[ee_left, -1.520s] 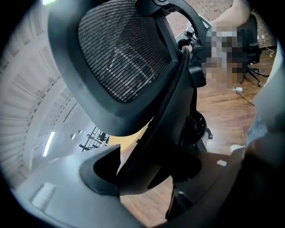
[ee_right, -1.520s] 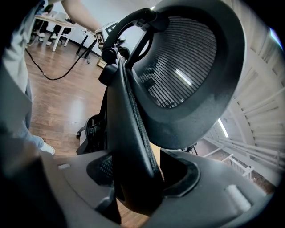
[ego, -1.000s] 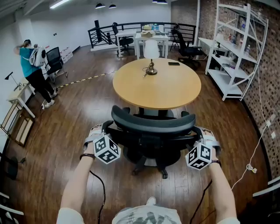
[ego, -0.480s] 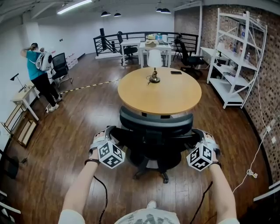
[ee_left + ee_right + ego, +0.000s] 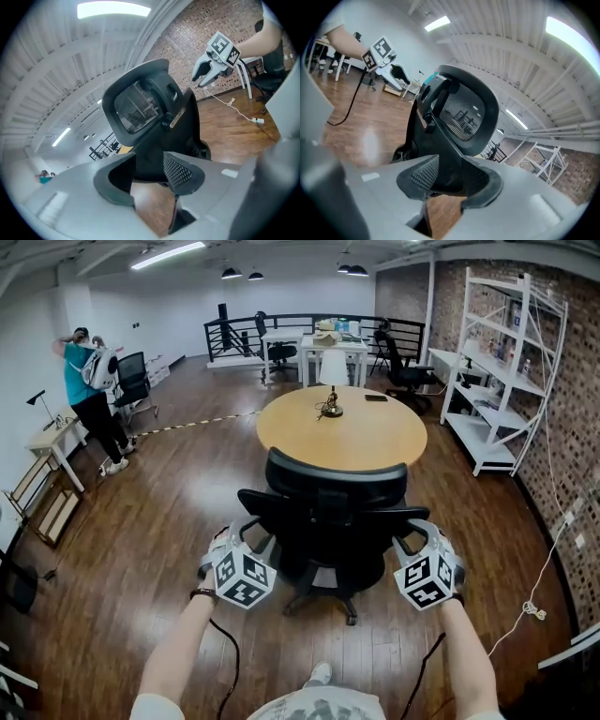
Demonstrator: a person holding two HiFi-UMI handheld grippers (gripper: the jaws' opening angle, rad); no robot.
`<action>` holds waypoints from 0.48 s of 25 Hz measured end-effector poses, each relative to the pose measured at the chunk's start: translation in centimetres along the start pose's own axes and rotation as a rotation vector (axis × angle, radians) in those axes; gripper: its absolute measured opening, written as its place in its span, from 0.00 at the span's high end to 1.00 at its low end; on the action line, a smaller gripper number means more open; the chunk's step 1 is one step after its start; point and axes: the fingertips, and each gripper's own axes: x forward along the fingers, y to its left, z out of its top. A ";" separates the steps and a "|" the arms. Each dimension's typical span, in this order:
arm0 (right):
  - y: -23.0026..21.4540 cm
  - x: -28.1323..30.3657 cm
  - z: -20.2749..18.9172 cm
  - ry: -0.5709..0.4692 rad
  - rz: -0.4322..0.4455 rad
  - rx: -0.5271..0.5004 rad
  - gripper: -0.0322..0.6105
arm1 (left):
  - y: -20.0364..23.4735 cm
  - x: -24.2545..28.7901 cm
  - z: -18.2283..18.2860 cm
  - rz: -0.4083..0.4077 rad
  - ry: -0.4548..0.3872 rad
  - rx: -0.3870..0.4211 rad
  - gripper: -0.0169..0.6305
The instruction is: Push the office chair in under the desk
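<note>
facing the office chair at the round worktop, left claw and right claw, jaws just narrowed, stand open, gripping nothing.

On my left gripper the jaws have just been closing, gripping nothing; chair beyond them, right gripper farther off.

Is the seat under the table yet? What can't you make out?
Head view: the chair's backrest hides the seat front and the near edge of the table.
Head view: chair base, front legs hidden under the chair.
Both gripper views: the chair blocks nearly all of the table.
Head view: small things on the tabletop, too small to name.
</note>
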 end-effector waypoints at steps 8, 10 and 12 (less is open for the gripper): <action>3.1 -6.0 2.6 -0.084 -0.011 0.112 0.83 | -2.4 -6.7 1.4 0.020 -0.076 -0.128 0.78; 4.2 -7.5 3.6 -0.115 0.000 0.146 0.86 | -3.2 -8.3 1.5 0.021 -0.091 -0.144 0.79; 5.5 -9.0 4.5 -0.139 0.008 0.168 0.87 | -4.1 -9.9 1.4 0.018 -0.107 -0.168 0.80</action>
